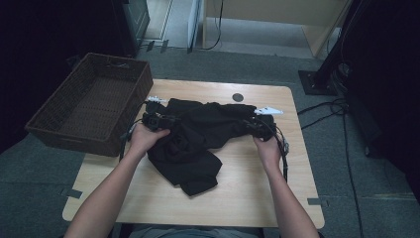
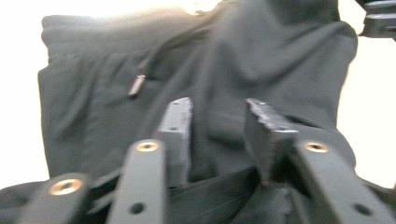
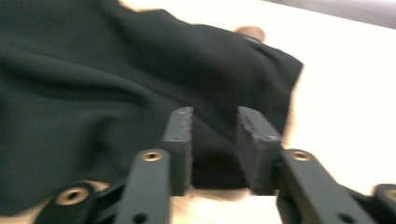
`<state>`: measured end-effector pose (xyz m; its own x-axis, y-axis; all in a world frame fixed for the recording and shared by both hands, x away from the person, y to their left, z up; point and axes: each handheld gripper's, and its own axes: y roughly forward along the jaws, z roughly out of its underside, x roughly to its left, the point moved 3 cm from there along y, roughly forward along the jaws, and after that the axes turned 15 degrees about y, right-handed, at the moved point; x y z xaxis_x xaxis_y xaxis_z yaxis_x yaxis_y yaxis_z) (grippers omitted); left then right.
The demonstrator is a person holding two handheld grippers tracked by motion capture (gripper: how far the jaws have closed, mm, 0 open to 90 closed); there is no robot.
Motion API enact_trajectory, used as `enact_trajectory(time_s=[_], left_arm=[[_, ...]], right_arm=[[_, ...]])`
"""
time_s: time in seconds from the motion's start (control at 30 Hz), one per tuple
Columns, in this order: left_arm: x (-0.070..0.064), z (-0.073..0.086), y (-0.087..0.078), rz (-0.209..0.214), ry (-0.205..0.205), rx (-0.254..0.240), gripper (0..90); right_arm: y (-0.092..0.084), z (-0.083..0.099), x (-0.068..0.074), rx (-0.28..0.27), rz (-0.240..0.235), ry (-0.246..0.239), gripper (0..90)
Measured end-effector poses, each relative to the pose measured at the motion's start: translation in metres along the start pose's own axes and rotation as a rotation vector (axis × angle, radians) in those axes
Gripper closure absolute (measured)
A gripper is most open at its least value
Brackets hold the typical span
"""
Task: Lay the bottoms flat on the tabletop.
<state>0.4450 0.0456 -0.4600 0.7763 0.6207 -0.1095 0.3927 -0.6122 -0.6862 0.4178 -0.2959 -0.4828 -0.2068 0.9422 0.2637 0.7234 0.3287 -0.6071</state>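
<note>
On wooden table (image 1: 247, 193), black garment (image 1: 198, 136) lies crumpled, long axis running side to side between claws; left gripper (image 2: 218, 122) released at waistband end; right gripper (image 3: 214, 128) released beside opposite edge; both equally near.

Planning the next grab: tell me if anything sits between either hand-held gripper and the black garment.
Nothing visible does. The left hand-held gripper and right hand-held gripper both point straight at the black garment, jaws apart, with no other object between.
</note>
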Motion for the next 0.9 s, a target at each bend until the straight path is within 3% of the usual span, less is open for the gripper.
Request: enact_trajectory(time_s=[0.07, 0.1, 0.17, 0.2, 0.3, 0.4, 0.5, 0.63, 0.73, 0.8, 0.83, 0.9], left_arm=[[-0.009, -0.002, -0.004, 0.011, 0.025, 0.003, 49.7], [-0.013, -0.002, -0.006, 0.023, 0.028, 0.004, 49.7], [-0.022, 0.004, -0.011, 0.038, 0.053, 0.009, 45.5], [-0.022, 0.004, -0.011, 0.038, 0.053, 0.009, 44.9], [-0.025, 0.019, -0.008, 0.042, 0.052, 0.025, 44.9], [-0.024, 0.036, -0.001, 0.051, 0.034, 0.041, 47.2], [-0.026, 0.052, 0.004, 0.038, 0.033, 0.043, 52.5], [-0.029, 0.060, 0.002, 0.016, 0.033, 0.032, 52.8], [-0.031, 0.066, -0.002, -0.009, 0.047, 0.045, 52.5], [-0.031, 0.072, -0.005, -0.010, 0.045, 0.053, 52.7], [-0.032, 0.075, -0.006, -0.008, 0.043, 0.060, 52.7], [-0.032, 0.082, -0.007, -0.007, 0.034, 0.071, 52.8]], right_arm=[[-0.002, 0.006, 0.023, 0.016, -0.064, -0.033, 58.9], [-0.002, 0.006, 0.023, 0.016, -0.064, -0.033, 58.9], [0.002, 0.017, 0.044, 0.049, -0.114, -0.057, 51.9], [0.002, 0.017, 0.044, 0.049, -0.114, -0.057, 51.9], [0.011, 0.034, 0.064, 0.083, -0.160, -0.072, 47.1], [0.019, 0.041, 0.072, 0.107, -0.167, -0.083, 46.6], [0.041, 0.051, 0.078, 0.158, -0.128, -0.114, 44.8], [0.052, 0.053, 0.078, 0.156, -0.088, -0.147, 46.9], [0.056, 0.049, 0.074, 0.141, -0.063, -0.130, 58.1], [0.058, 0.042, 0.064, 0.148, -0.030, -0.131, 73.2], [0.058, 0.042, 0.064, 0.148, -0.030, -0.131, 73.2], [0.058, 0.038, 0.058, 0.157, -0.007, -0.140, 81.9]])
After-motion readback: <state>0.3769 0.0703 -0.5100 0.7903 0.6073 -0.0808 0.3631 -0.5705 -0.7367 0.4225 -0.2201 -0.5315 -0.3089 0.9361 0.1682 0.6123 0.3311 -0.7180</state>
